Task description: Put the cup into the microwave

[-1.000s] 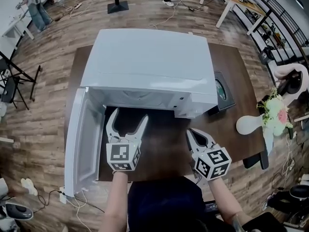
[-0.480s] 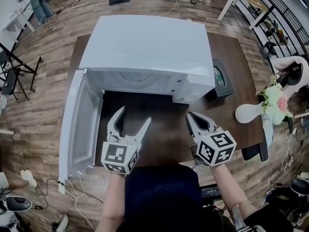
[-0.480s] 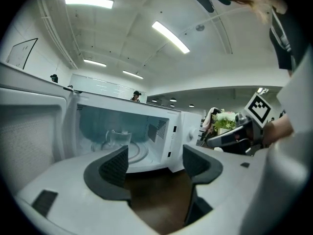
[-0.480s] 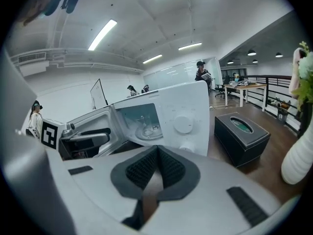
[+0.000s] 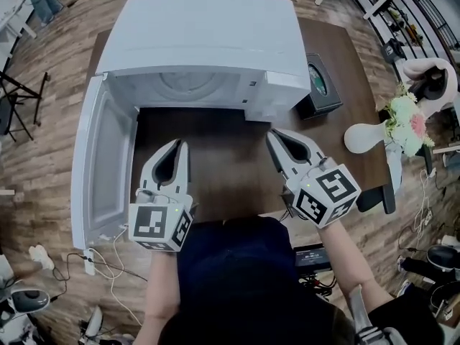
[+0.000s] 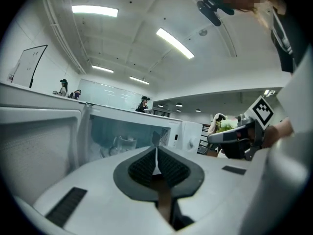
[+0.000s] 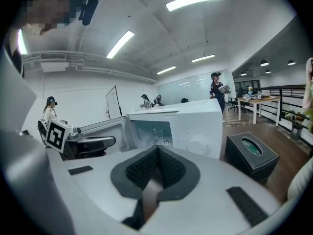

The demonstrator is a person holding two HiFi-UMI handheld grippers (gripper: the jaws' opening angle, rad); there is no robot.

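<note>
grippers come first, both over the near edge of the desk (image 5: 215,171). the left gripper (image 5: 178,146) has just been closing its jaws; they now meet with nothing between them. the right gripper (image 5: 273,136) is pinched together too, and just as empty.

beyond them, on the far half of the desk, stands the microwave (image 5: 201,34). its door (image 5: 100,164) is swung wide out past the desk's left edge.

the cup (image 6: 123,143), a clear glass one, is already inside the cavity, toward the door side. from the left gripper it lies straight ahead and a little to the left. that gripper faces the opening and is probably the nearer one, since the right one faces the control panel. the cup seems to stand upright, long axis vertical. i cannot tell which way any handle points.

with the cup in, the move left is likely the door, which lies to the left of the left gripper.
</note>
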